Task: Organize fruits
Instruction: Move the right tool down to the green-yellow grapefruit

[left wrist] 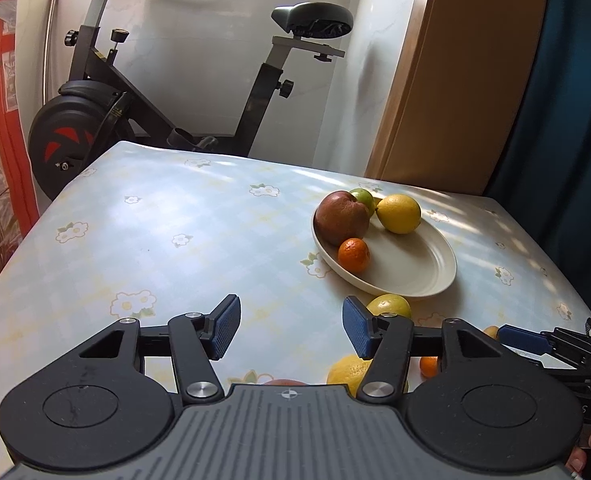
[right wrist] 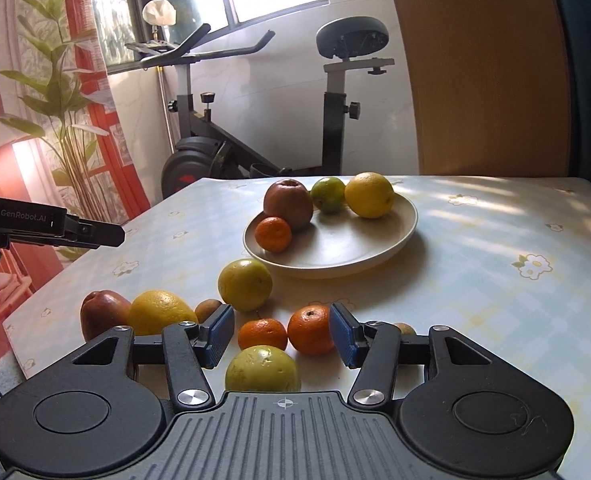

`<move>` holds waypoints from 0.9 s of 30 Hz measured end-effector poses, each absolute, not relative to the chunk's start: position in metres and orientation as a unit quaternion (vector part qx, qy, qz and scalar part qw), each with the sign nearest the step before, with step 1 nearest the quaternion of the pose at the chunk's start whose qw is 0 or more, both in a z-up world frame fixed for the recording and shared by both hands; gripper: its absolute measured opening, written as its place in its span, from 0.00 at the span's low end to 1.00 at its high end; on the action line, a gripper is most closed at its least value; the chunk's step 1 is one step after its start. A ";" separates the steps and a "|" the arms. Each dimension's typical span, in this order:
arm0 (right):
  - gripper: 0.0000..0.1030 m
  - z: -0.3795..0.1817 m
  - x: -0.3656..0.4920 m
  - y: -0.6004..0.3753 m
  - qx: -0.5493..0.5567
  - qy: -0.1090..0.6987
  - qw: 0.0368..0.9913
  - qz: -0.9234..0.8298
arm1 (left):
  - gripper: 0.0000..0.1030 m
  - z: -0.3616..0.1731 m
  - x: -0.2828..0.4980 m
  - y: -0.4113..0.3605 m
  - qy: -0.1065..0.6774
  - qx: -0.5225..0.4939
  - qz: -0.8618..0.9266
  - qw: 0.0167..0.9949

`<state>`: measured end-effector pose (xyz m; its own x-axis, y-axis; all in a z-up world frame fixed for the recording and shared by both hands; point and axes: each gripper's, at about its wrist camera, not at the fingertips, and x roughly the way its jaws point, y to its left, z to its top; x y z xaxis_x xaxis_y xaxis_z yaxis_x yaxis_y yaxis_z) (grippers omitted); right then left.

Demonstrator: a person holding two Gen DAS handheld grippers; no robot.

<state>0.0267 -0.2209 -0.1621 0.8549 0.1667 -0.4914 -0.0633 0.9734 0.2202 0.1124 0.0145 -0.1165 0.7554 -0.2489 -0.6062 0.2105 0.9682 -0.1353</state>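
Note:
A cream plate [right wrist: 375, 248] holds a brown apple [right wrist: 288, 203], a tangerine [right wrist: 273, 233], a green lime [right wrist: 328, 194] and a yellow lemon [right wrist: 369, 195]. The same plate [left wrist: 415, 268] shows in the left wrist view. In front of it on the table lie a yellow-green fruit [right wrist: 245, 284], a lemon [right wrist: 161, 312], a red apple [right wrist: 103, 314], a kiwi [right wrist: 207, 310], two tangerines [right wrist: 311, 330] and another greenish fruit [right wrist: 261, 368]. My right gripper [right wrist: 280, 330] is open, low over the tangerines, gripping nothing. My left gripper [left wrist: 291, 316] is open and empty, left of the loose fruit.
An exercise bike [right wrist: 255, 152] stands beyond the table's far edge. A wooden panel [right wrist: 475, 72] rises at the back right. A plant [right wrist: 63, 92] and red curtain are to the left. The flowered tablecloth [left wrist: 155, 232] is bare on the left half.

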 end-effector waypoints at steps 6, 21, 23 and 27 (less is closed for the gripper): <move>0.52 -0.164 0.024 -0.218 0.095 0.275 0.954 0.074 | 0.58 -0.117 0.111 0.014 0.328 -0.028 -0.121 0.937; 0.52 -0.170 0.026 -0.214 0.086 0.298 0.947 0.085 | 0.58 -0.119 0.111 0.012 0.333 -0.024 -0.117 0.935; 0.52 -0.171 0.027 -0.214 0.085 0.301 0.946 0.086 | 0.58 -0.119 0.111 0.012 0.334 -0.024 -0.116 0.935; 0.52 -0.172 0.028 -0.212 0.081 0.306 0.944 0.089 | 0.58 -0.120 0.111 0.011 0.336 -0.023 -0.117 0.934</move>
<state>0.0278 -0.2124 -0.1721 0.7970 0.2184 -0.5632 -0.1193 0.9709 0.2077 0.1111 0.0106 -0.1196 0.7469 -0.2334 -0.6227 0.2028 0.9717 -0.1210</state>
